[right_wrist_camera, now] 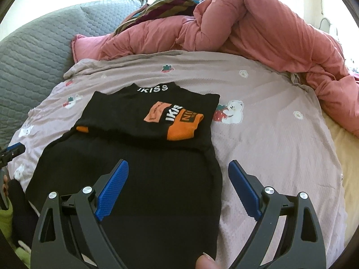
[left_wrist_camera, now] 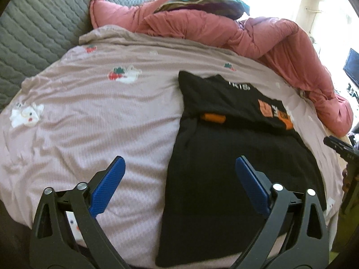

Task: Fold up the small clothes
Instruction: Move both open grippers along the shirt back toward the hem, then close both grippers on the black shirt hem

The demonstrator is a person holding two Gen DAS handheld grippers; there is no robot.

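A small black garment [left_wrist_camera: 219, 170] with orange patches and white "IKISS" lettering lies flat on the pink bedsheet [left_wrist_camera: 101, 116]; its sleeves are folded in over the body. It also shows in the right wrist view [right_wrist_camera: 139, 174]. My left gripper [left_wrist_camera: 179, 168] is open and empty, above the garment's left edge near the hem. My right gripper [right_wrist_camera: 178, 170] is open and empty, above the garment's lower right part. The right gripper's tip shows at the left wrist view's right edge [left_wrist_camera: 336, 145].
A bunched pink duvet [right_wrist_camera: 258, 31] lies along the far side of the bed, with a striped cloth [right_wrist_camera: 168, 2] on it. A grey quilted headboard cover [left_wrist_camera: 40, 27] is at the far left. The bedsheet [right_wrist_camera: 269, 134] has bear and strawberry prints.
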